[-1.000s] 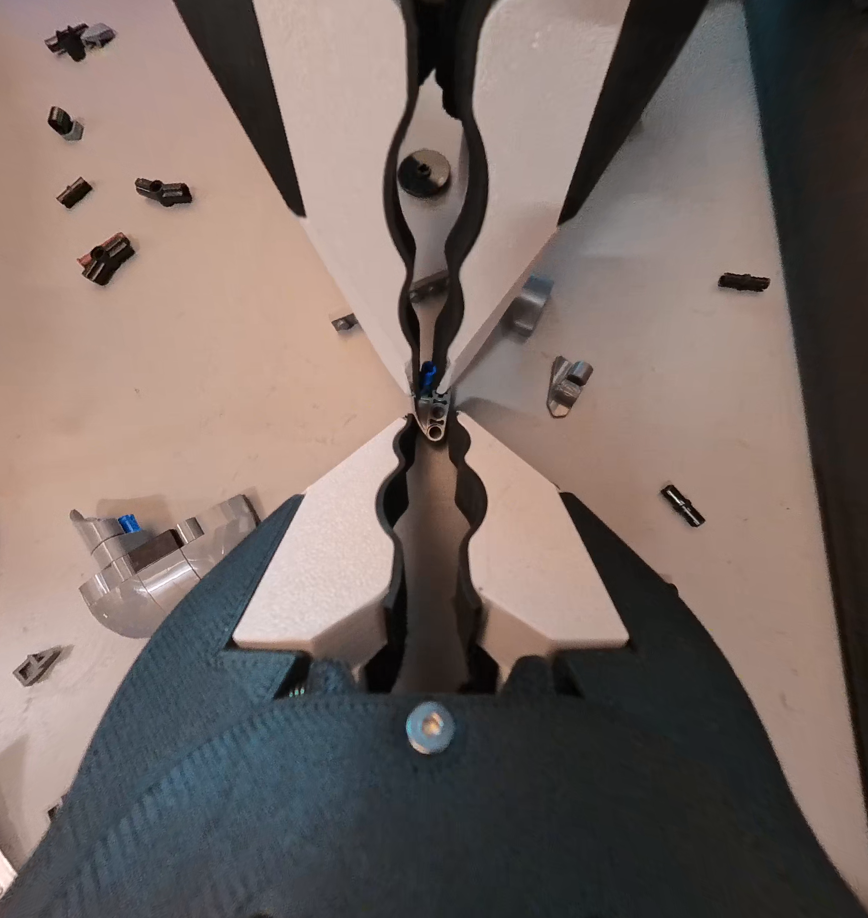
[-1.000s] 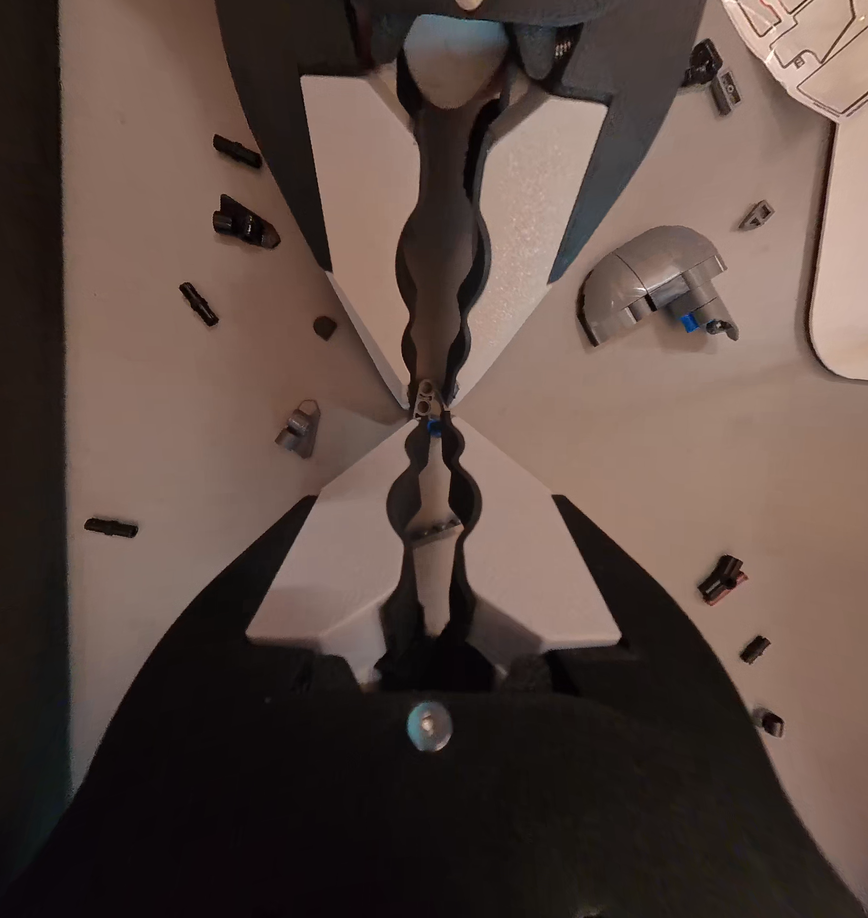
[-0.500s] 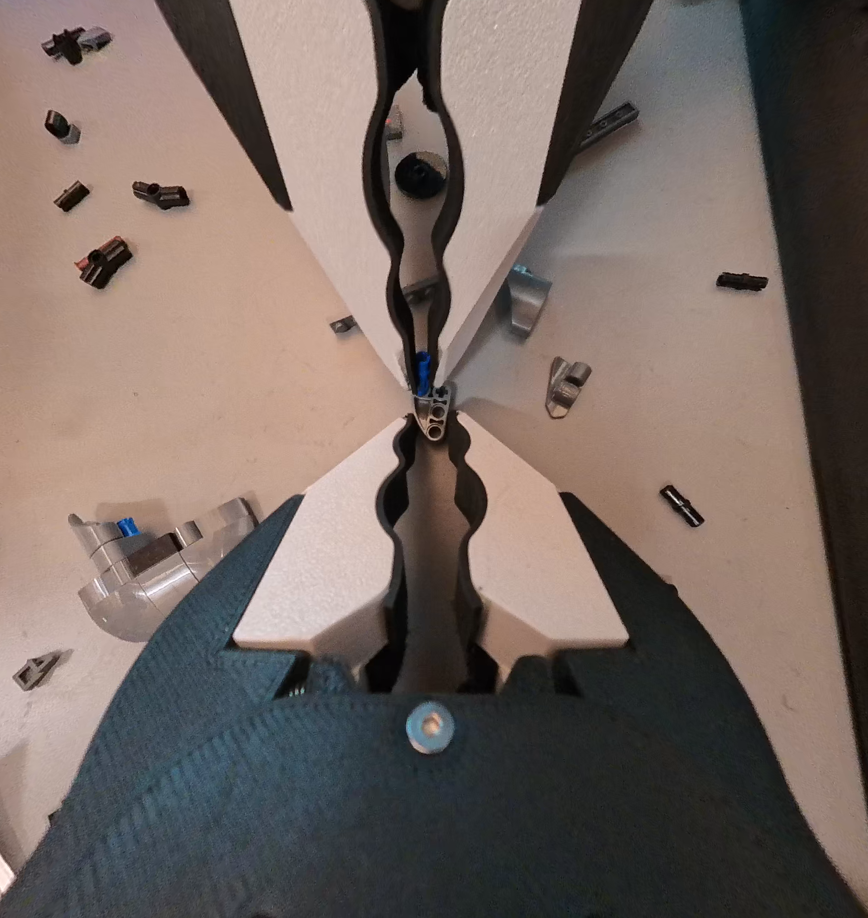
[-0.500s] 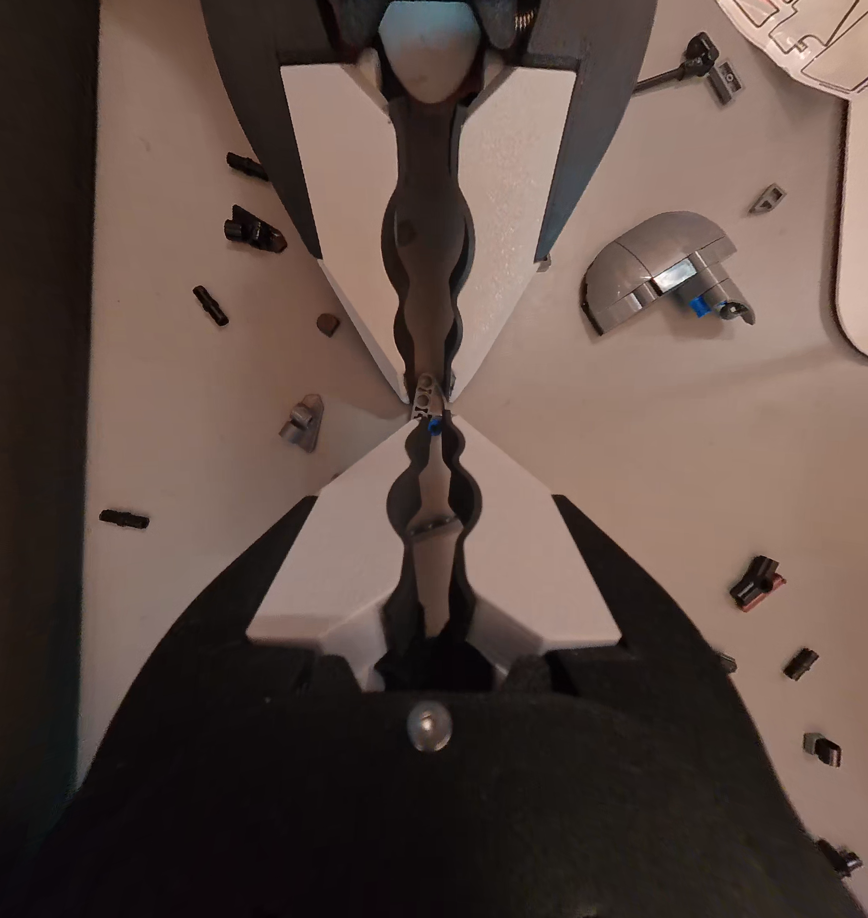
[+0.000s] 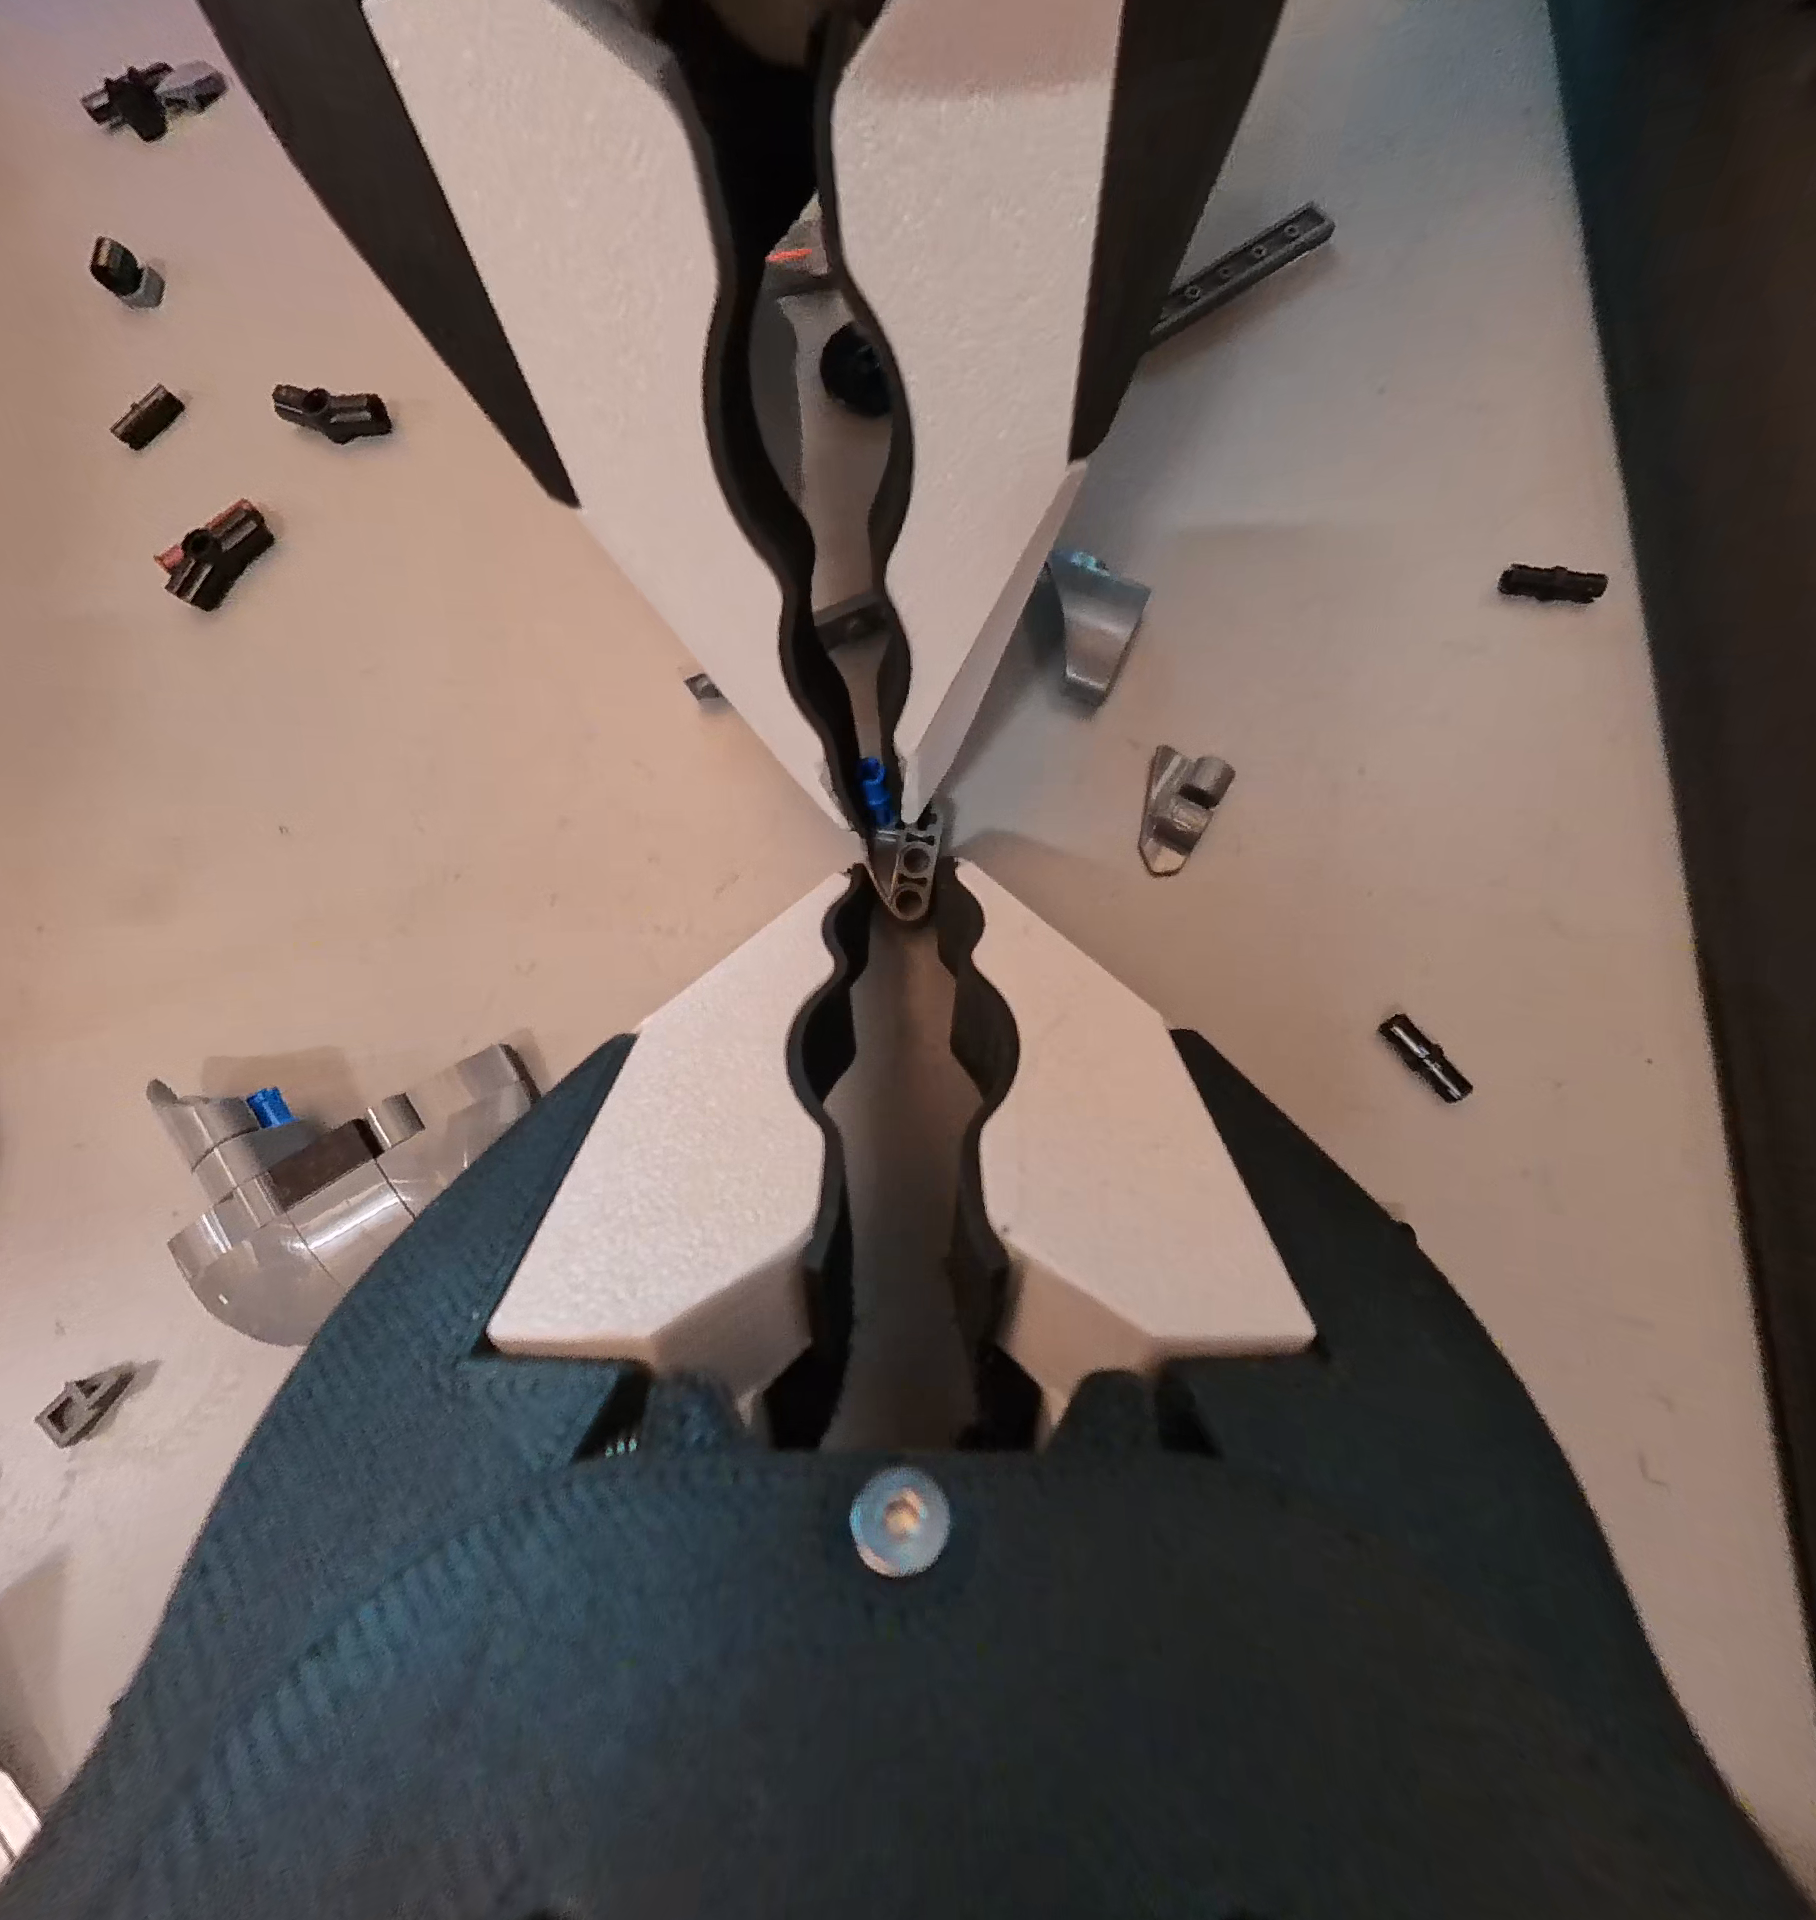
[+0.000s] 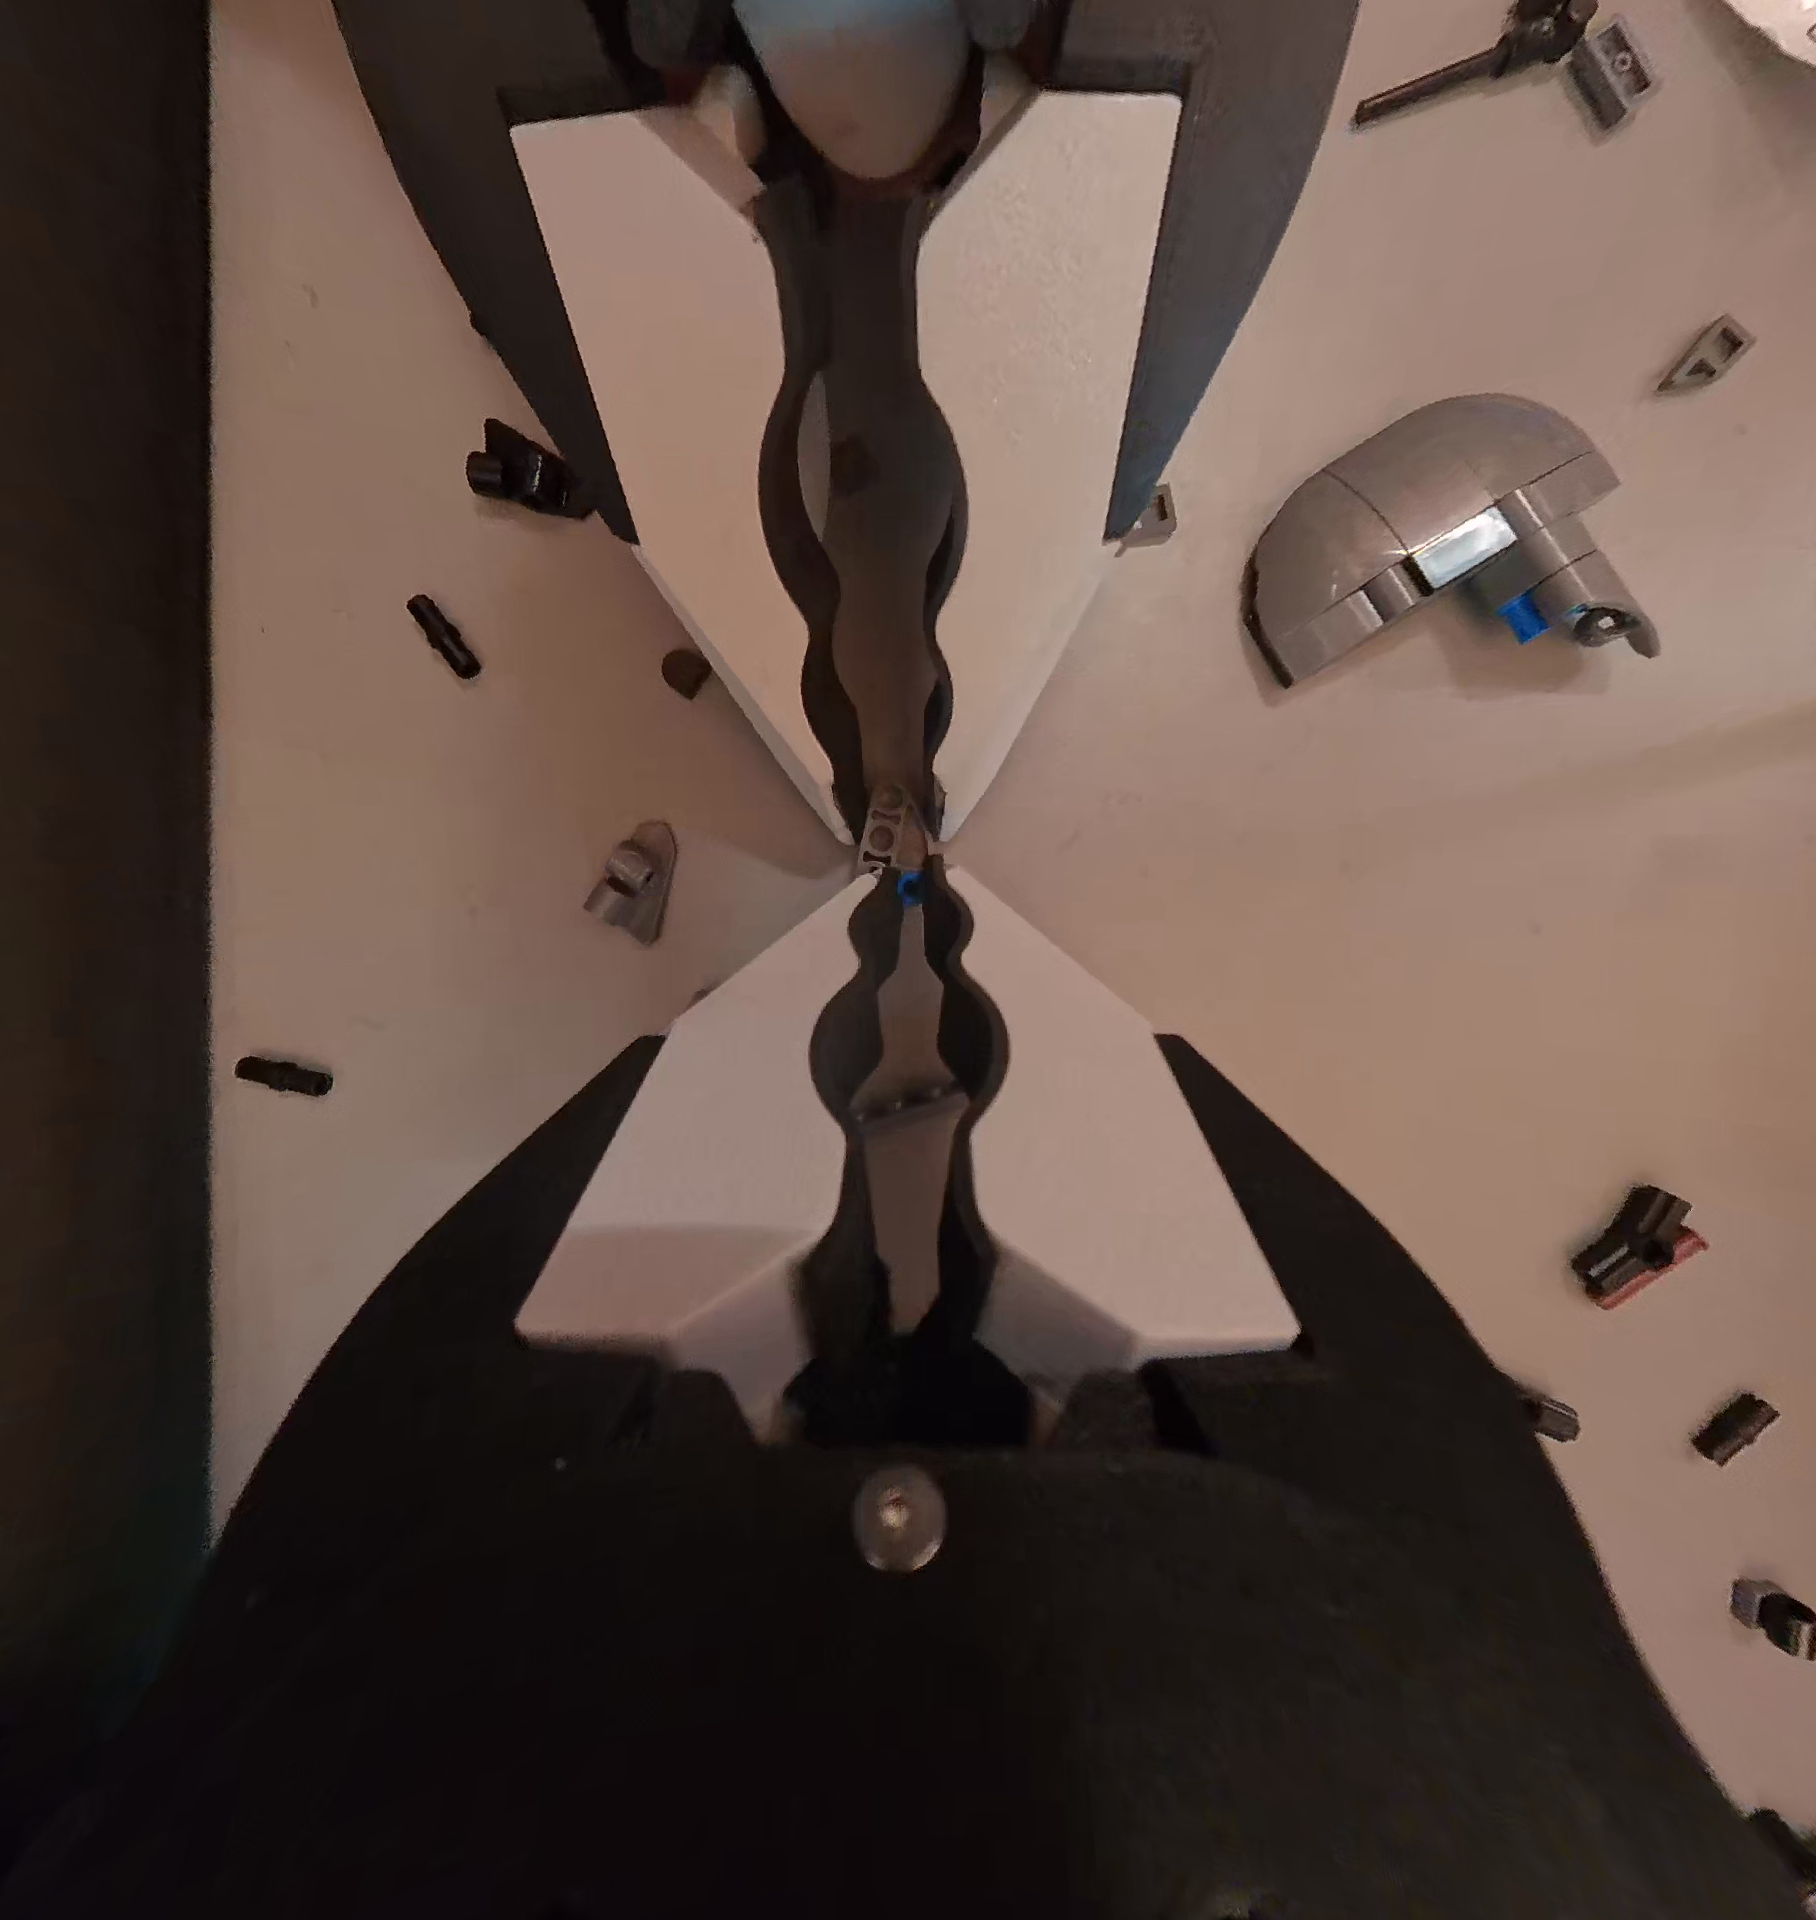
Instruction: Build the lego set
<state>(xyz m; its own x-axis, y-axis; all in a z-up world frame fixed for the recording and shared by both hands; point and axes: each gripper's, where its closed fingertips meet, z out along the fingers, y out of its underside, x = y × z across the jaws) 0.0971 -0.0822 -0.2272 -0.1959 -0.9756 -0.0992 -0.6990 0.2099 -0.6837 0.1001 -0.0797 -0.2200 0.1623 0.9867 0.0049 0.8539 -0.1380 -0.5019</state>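
Observation:
My left gripper (image 5: 909, 888) is shut on a small grey connector with round holes (image 5: 912, 857). My right gripper (image 6: 909, 881) faces it tip to tip and is shut on a short blue pin (image 6: 909, 885). In the left wrist view the blue pin (image 5: 873, 784) touches the far left corner of the connector. In the right wrist view the connector (image 6: 886, 831) sits just beyond the pin. Both are held above the pale table. A partly built grey curved assembly (image 5: 291, 1216) lies to my left gripper's left. It also shows in the right wrist view (image 6: 1423, 530).
Loose parts lie around: black pins (image 5: 1551, 582) (image 5: 1423, 1057) (image 6: 283, 1075), grey brackets (image 5: 1096, 634) (image 5: 1184, 821) (image 6: 634, 883), black connectors (image 5: 332, 410) (image 6: 1636, 1247), a long dark beam (image 5: 1247, 265). A dark strip borders the table (image 5: 1735, 935) (image 6: 73, 935). The tips of both grippers are at nearly the same place.
Both grippers stay shut, tip to tip. The right gripper has shifted and tilted a little, so the blue pin now sits at the connector's left corner instead of in line with it.

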